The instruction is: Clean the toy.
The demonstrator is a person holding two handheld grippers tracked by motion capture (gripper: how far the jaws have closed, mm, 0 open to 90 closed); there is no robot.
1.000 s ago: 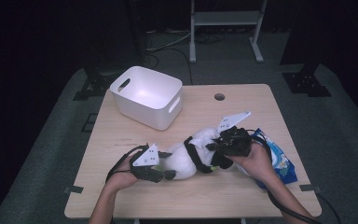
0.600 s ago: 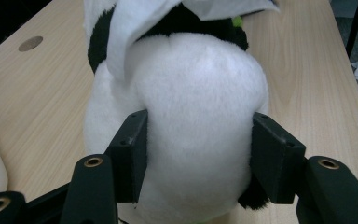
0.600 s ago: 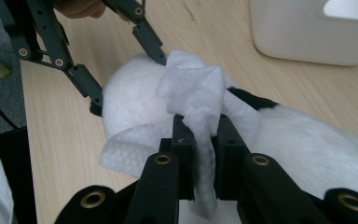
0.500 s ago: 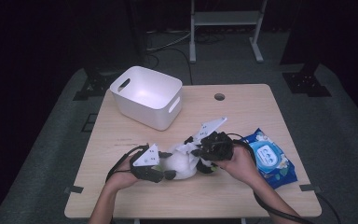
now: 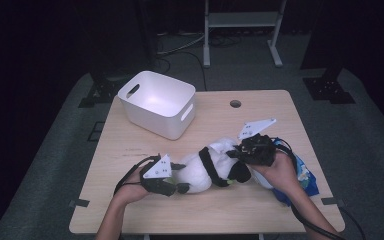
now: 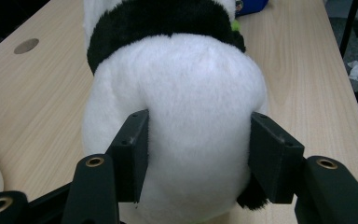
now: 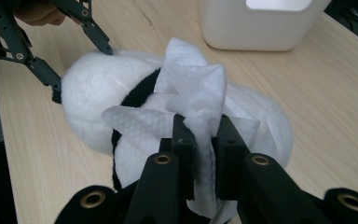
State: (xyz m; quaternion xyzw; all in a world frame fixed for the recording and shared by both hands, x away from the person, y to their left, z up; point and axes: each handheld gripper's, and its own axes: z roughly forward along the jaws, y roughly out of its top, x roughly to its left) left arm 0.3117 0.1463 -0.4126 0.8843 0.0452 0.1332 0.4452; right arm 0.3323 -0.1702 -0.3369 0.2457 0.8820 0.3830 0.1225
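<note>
A black-and-white plush toy [image 5: 205,167] lies on its side on the wooden table [image 5: 260,210]. My left gripper [image 5: 177,177] is shut on the toy's white rear end. In the left gripper view the pads [image 6: 133,154] press into the fur of the plush toy [image 6: 186,93] from both sides. My right gripper [image 5: 235,155] rests at the toy's other end. In the right gripper view it [image 7: 204,135] is shut on a crumpled white wipe [image 7: 191,98], which lies against the plush toy [image 7: 93,88].
A white plastic bin [image 5: 157,102] stands at the back left of the table. A blue pack of wipes [image 5: 305,175] lies under my right hand near the right edge. A small round hole [image 5: 235,103] sits in the tabletop at the back.
My right gripper slid left over the plush with the wipe, then came back to the right. The left gripper and the plush stayed put.
</note>
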